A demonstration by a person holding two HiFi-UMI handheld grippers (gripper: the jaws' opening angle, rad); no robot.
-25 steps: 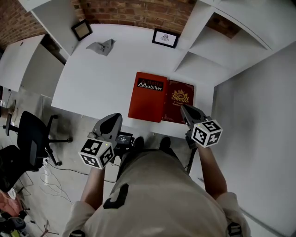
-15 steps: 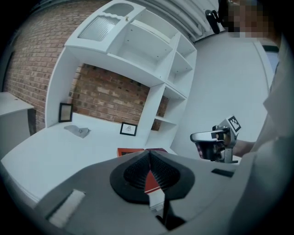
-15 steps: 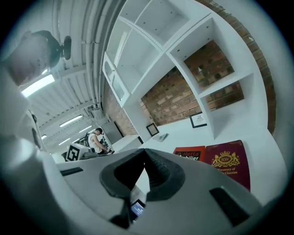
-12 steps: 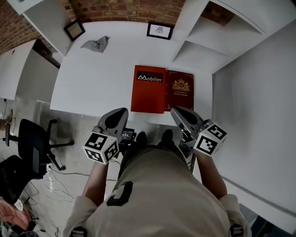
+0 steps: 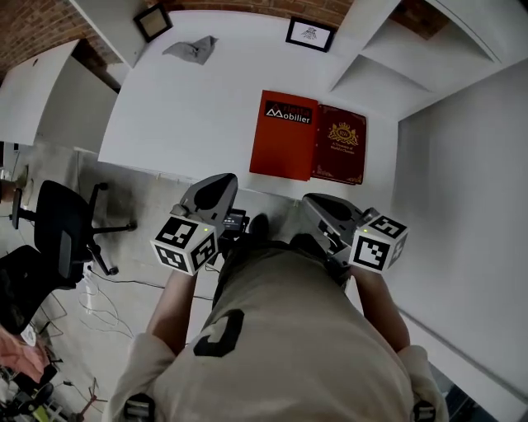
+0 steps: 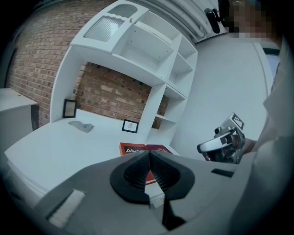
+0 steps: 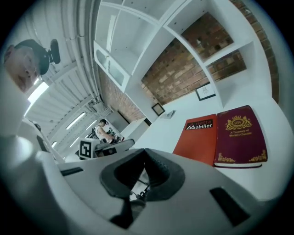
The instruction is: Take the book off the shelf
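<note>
Two books lie flat, side by side, on the white table [image 5: 181,115]: an orange-red one [image 5: 287,136] and a maroon one [image 5: 340,143] with a gold crest. Both grippers hover off the table's near edge, close to my body. My left gripper [image 5: 216,185] is shut and empty. My right gripper [image 5: 318,203], also shut and empty, sits just short of the maroon book. In the left gripper view the jaws [image 6: 149,155] meet, with the books [image 6: 138,148] beyond. The right gripper view shows closed jaws [image 7: 144,155], the orange-red book [image 7: 197,133] and the maroon book [image 7: 239,135].
White shelving [image 5: 396,58] rises at the table's right end, against a brick wall. Two small picture frames [image 5: 310,34] [image 5: 153,21] and a crumpled grey cloth [image 5: 193,48] sit at the table's back. A black office chair [image 5: 62,231] and cables are on the floor at left.
My right gripper has drawn back from the maroon book's near edge toward my body and rolled somewhat. The left gripper has hardly moved. Both books lie as before.
</note>
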